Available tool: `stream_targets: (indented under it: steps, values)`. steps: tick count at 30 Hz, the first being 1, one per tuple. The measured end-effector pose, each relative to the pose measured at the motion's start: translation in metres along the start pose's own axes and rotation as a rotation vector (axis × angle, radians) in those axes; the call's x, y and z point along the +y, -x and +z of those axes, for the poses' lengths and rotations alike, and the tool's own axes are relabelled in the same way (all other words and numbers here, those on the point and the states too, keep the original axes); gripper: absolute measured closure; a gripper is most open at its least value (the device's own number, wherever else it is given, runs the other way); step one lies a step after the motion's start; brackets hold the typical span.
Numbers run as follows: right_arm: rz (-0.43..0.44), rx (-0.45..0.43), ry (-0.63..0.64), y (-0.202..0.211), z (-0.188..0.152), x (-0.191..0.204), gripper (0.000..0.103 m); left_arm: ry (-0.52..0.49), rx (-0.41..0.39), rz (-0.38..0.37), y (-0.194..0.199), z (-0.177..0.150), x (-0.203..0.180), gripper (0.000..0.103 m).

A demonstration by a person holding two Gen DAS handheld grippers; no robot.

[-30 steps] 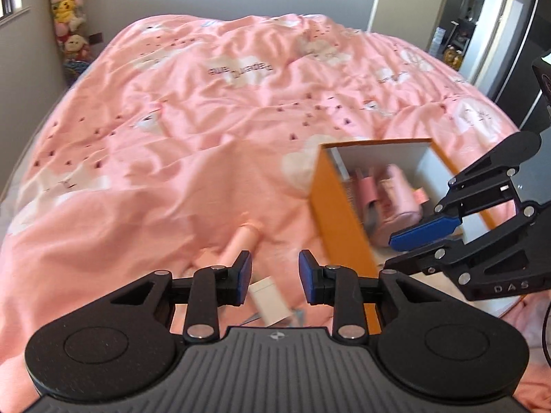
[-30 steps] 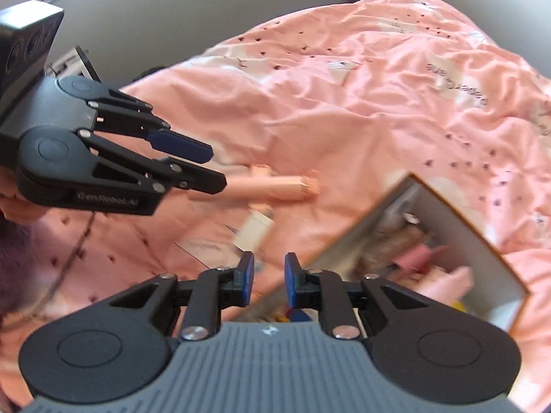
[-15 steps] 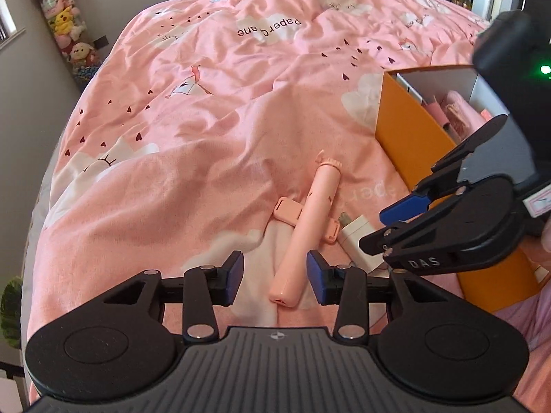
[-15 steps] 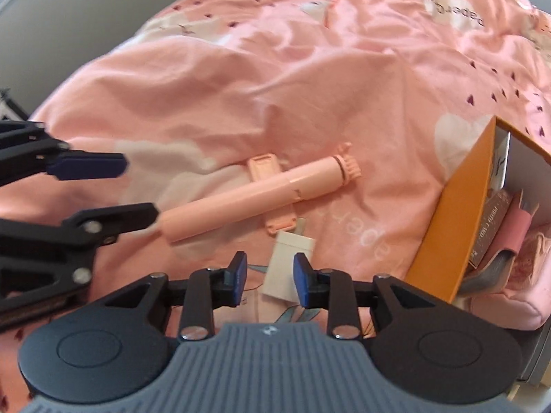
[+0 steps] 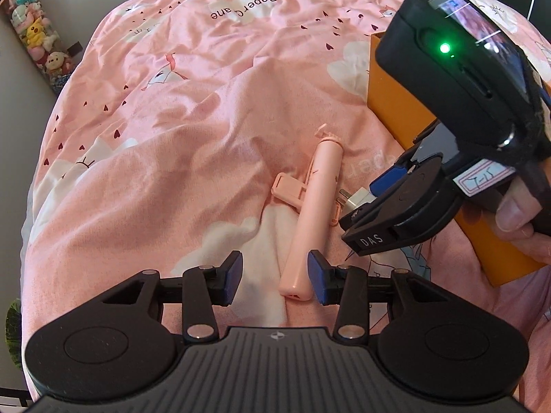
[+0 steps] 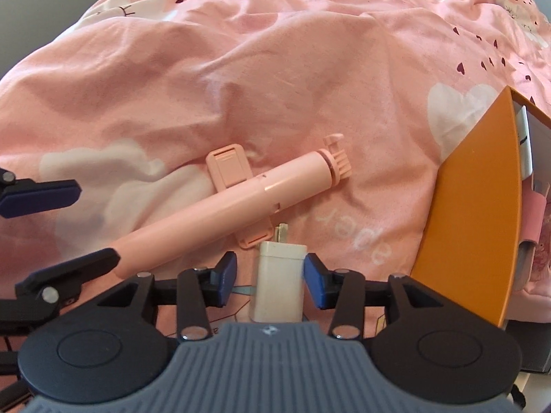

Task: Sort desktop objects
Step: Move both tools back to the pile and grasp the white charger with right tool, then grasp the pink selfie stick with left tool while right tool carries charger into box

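Observation:
A pink selfie stick (image 5: pixel 311 213) (image 6: pixel 234 206) lies on the pink bedcover. Its near end sits between the fingers of my left gripper (image 5: pixel 275 275) (image 6: pixel 96 222), close to the right pad; that gripper is open. Beside the stick lies a white plug charger (image 6: pixel 279 282) (image 5: pixel 358 198), prongs pointing away from me. My right gripper (image 6: pixel 270 275) (image 5: pixel 365 199) straddles it while its jaws are opening, with a gap at the left pad. To the right stands an orange box (image 6: pixel 475 206) (image 5: pixel 389 103) with pink items (image 6: pixel 537 227) inside.
The rumpled bedcover (image 5: pixel 172 137) stretches away to the left and far side. A clear tube of plush toys (image 5: pixel 34 44) stands by the wall at far left. A person's thumb (image 5: pixel 516 213) rests on the right gripper's handle, beneath its camera body (image 5: pixel 454 55).
Both grippers sank toward the bed and widened their jaws. The left one came down over the stick's end, and the right one came down over the charger.

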State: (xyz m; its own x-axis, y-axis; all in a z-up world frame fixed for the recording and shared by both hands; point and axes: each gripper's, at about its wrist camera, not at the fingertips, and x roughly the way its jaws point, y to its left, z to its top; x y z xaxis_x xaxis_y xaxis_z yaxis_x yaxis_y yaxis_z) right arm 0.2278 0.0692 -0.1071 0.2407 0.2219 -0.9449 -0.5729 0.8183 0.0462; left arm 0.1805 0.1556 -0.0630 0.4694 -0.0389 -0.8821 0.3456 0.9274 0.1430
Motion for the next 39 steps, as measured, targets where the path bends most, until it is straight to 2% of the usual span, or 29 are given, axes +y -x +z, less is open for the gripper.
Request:
stream_targets:
  steps: [4,7,12,18,25,30,39]
  values:
    - [0.029,0.064,-0.044,-0.017,0.002,-0.007,0.058,-0.006,0.003,0.000,-0.002,0.002,0.000,0.055]
    - [0.029,0.059,-0.035,-0.018,0.002,-0.005,0.068,-0.006,0.001,-0.002,-0.004,0.003,0.000,0.054]
    - [0.080,0.032,-0.052,-0.003,-0.001,-0.015,0.069,-0.032,-0.007,-0.018,-0.005,0.009,-0.003,0.054]
    - [0.130,-0.043,-0.038,0.035,-0.009,-0.038,0.069,-0.091,0.017,-0.060,-0.015,0.022,-0.015,0.053]
    - [0.192,-0.208,-0.064,0.106,-0.008,-0.061,0.069,-0.140,0.016,-0.079,-0.033,0.044,-0.033,0.053]
    - [0.147,-0.284,-0.080,0.134,-0.020,-0.089,0.069,-0.182,0.023,-0.052,-0.055,0.058,-0.048,0.053]
    - [0.060,-0.291,-0.119,0.140,-0.054,-0.143,0.069,-0.235,0.079,-0.006,-0.086,0.069,-0.063,0.053]
